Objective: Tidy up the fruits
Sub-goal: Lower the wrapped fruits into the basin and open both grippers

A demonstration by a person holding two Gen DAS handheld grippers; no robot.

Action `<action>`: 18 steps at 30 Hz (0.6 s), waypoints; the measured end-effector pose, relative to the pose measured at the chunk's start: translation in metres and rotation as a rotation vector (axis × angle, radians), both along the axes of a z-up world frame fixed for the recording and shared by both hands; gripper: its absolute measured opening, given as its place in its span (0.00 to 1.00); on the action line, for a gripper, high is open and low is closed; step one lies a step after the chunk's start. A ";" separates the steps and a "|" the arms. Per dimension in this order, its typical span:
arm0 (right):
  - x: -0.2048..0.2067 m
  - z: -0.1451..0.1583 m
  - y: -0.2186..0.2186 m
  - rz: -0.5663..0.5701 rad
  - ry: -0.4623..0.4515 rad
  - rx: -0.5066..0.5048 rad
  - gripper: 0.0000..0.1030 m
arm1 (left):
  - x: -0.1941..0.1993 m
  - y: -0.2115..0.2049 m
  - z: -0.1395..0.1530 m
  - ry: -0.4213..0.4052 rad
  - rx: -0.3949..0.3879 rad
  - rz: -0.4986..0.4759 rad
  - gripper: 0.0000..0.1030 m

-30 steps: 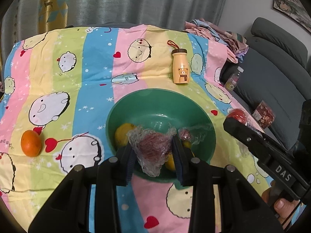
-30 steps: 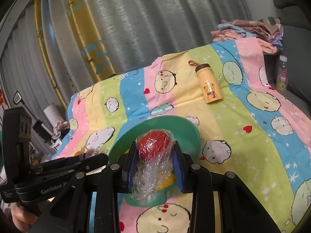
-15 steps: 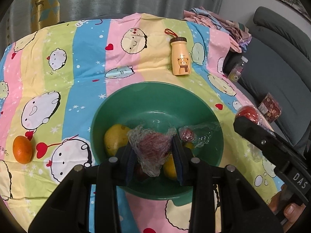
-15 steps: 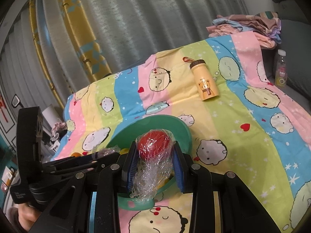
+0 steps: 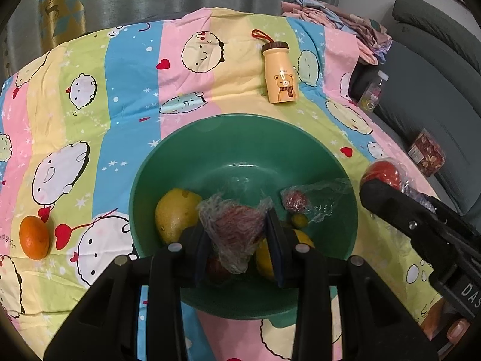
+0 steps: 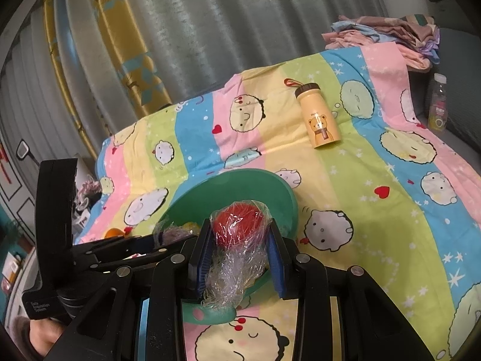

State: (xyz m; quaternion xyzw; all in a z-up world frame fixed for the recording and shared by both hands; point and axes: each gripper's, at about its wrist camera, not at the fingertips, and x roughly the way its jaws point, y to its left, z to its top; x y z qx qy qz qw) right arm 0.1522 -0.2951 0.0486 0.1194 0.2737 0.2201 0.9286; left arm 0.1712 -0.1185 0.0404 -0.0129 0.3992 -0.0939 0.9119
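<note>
Left claw [image 5: 237, 237] angled down over green bowl [image 5: 210, 150], pinching wrapped purple fruit [image 5: 236, 228]. Right claw [image 6: 239, 249] right of it, level, clamping wrapped red fruit [image 6: 239, 221].

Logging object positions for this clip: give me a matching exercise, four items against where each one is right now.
Items:
1. orange
2. bear bottle
3. wrapped red fruit
4. wrapped purplish fruit

Places:
A. lying on the cloth beyond the green bowl
B. clamped in the left gripper over the bowl
C. loose on the cloth, left of the bowl
D. clamped in the right gripper

Pairs: 1-C, 2-A, 3-D, 4-B
</note>
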 end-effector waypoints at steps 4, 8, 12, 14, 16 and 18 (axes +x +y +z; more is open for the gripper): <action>0.000 0.000 0.003 0.003 0.001 -0.012 0.34 | 0.002 -0.001 -0.001 0.009 0.014 -0.004 0.34; 0.000 -0.001 0.005 0.006 0.001 -0.022 0.34 | 0.002 -0.002 -0.001 0.010 0.025 -0.008 0.34; 0.000 -0.001 0.006 0.008 0.003 -0.027 0.34 | 0.003 -0.003 -0.002 0.014 0.037 -0.010 0.34; 0.000 -0.001 0.006 0.006 0.003 -0.025 0.34 | 0.003 -0.004 -0.002 0.013 0.041 -0.010 0.34; 0.000 -0.001 0.006 0.004 0.005 -0.025 0.34 | 0.002 -0.005 -0.002 0.015 0.047 -0.012 0.34; 0.001 -0.002 0.006 0.002 0.007 -0.024 0.34 | 0.002 -0.006 -0.003 0.015 0.056 -0.013 0.34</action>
